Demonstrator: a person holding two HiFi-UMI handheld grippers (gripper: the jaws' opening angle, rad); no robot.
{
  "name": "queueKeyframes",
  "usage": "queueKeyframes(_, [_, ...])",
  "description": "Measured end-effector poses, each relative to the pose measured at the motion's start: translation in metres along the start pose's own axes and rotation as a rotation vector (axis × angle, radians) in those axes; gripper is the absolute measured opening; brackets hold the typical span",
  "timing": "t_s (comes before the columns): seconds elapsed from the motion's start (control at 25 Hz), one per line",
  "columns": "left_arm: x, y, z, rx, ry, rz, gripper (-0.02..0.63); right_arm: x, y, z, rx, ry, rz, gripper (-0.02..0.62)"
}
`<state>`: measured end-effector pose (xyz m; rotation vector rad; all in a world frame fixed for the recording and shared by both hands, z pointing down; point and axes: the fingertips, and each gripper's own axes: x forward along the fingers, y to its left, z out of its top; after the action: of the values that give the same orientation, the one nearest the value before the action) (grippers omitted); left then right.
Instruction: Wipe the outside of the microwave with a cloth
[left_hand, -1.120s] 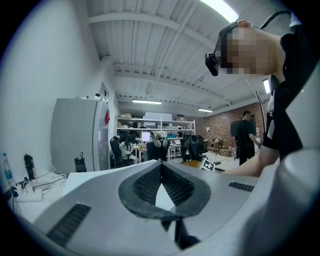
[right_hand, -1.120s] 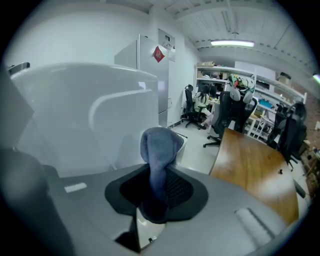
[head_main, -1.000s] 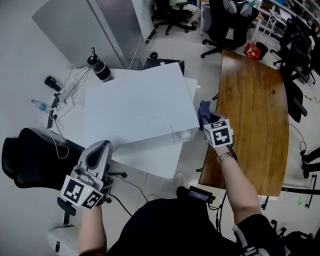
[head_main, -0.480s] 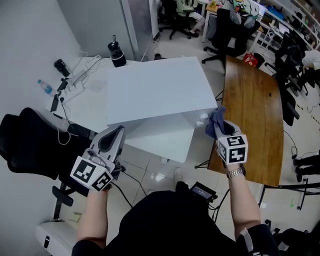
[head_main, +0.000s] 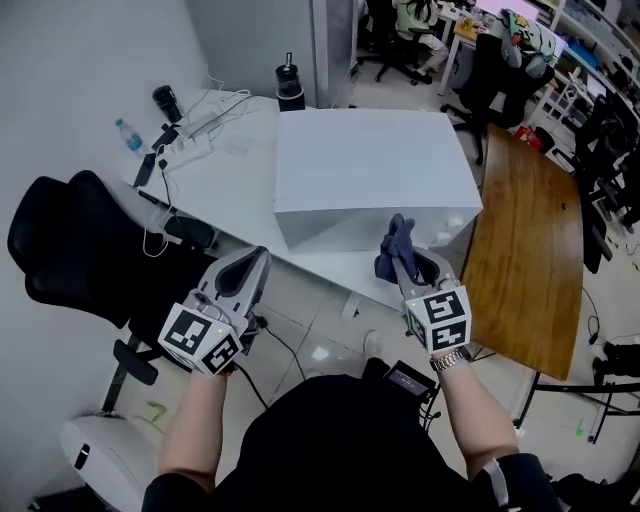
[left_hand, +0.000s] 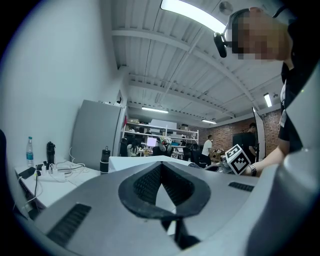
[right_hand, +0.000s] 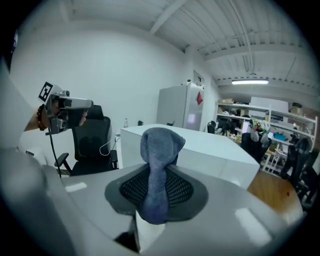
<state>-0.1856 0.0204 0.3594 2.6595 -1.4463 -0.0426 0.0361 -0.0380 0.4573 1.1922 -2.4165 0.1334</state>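
While right gripper (head_main: 408, 268) pinches cloth (head_main: 392, 250) in jaws, microwave (head_main: 365, 165) on desk (head_main: 235, 195) lies just ahead, long axis crosswise. Left gripper (head_main: 252, 268): jaws pressed together, empty, farther off.

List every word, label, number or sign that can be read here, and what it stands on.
None can be read.
The marker cube on the left gripper: black-and-white squares, no letters.
The cube on the right gripper: the same.
The red sign on the grey cabinet: too small.
The water bottle label: too small.
The microwave: no print shows.
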Motion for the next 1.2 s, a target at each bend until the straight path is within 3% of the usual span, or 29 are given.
queueKeyframes(0.32, [-0.06, 0.026, 0.0, 0.007, 0.003, 0.089, 0.004, 0.063, 0.107, 0.024, -0.147, -0.055, 0.151, 0.081])
queueKeyframes(0.56, [-0.089, 0.04, -0.001, 0.009, 0.006, 0.144, 0.003, 0.11, 0.154, 0.025, -0.224, -0.044, 0.195, 0.081])
queueKeyframes(0.8, [-0.106, 0.054, 0.001, 0.016, 0.013, 0.181, 0.005, 0.148, 0.172, 0.022, -0.247, -0.03, 0.178, 0.081])
queueKeyframes(1.2, [-0.114, 0.068, -0.001, 0.013, 0.029, 0.189, 0.004, 0.171, 0.156, 0.017, -0.201, 0.006, 0.096, 0.08])
